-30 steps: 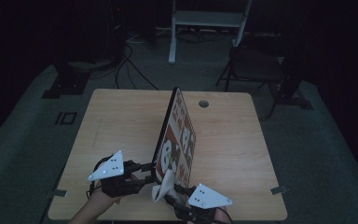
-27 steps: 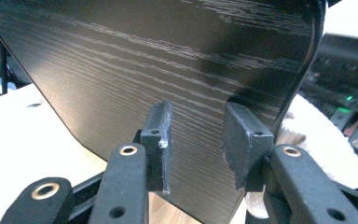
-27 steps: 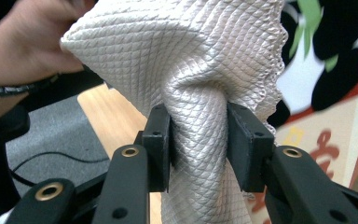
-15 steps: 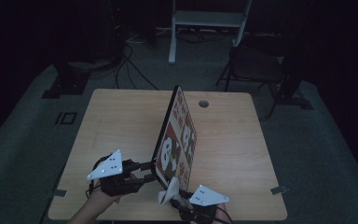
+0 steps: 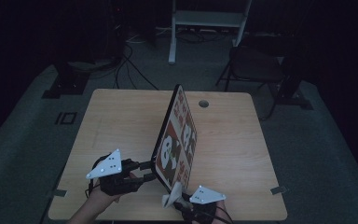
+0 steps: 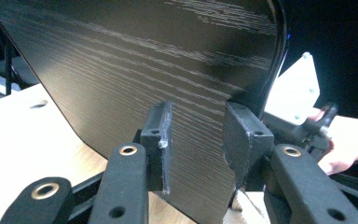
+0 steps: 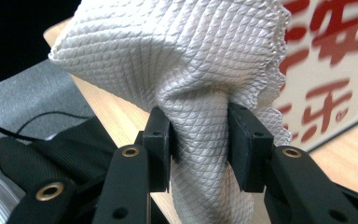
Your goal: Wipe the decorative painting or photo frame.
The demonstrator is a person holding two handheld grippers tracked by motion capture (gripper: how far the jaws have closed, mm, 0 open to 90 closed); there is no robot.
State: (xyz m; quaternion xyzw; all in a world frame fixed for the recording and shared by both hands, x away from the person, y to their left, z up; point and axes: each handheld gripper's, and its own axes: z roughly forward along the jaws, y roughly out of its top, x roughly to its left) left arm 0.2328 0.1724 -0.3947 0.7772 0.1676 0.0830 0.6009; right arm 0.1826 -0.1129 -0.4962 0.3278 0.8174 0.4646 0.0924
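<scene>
With the printed tray (image 5: 179, 135) propped on edge mid-table by the left gripper (image 5: 145, 171), jaws apart astride its rim, the right gripper (image 7: 199, 140), clamping a white cloth (image 7: 177, 60), seems mid-wipe; next, press cloth along the tray's face.

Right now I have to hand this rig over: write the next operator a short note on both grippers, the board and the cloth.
Left gripper: jaws set on the near edge of the black wood-grain board with the red-and-white printed face, propping it upright on the light wooden table; whether it truly pinches, I cannot tell.
Right gripper: shut on the white waffle-weave cloth, at the board's near corner, printed side.
Done: board stood up, cloth in hand.
Left: probably wiping the printed face.
</scene>
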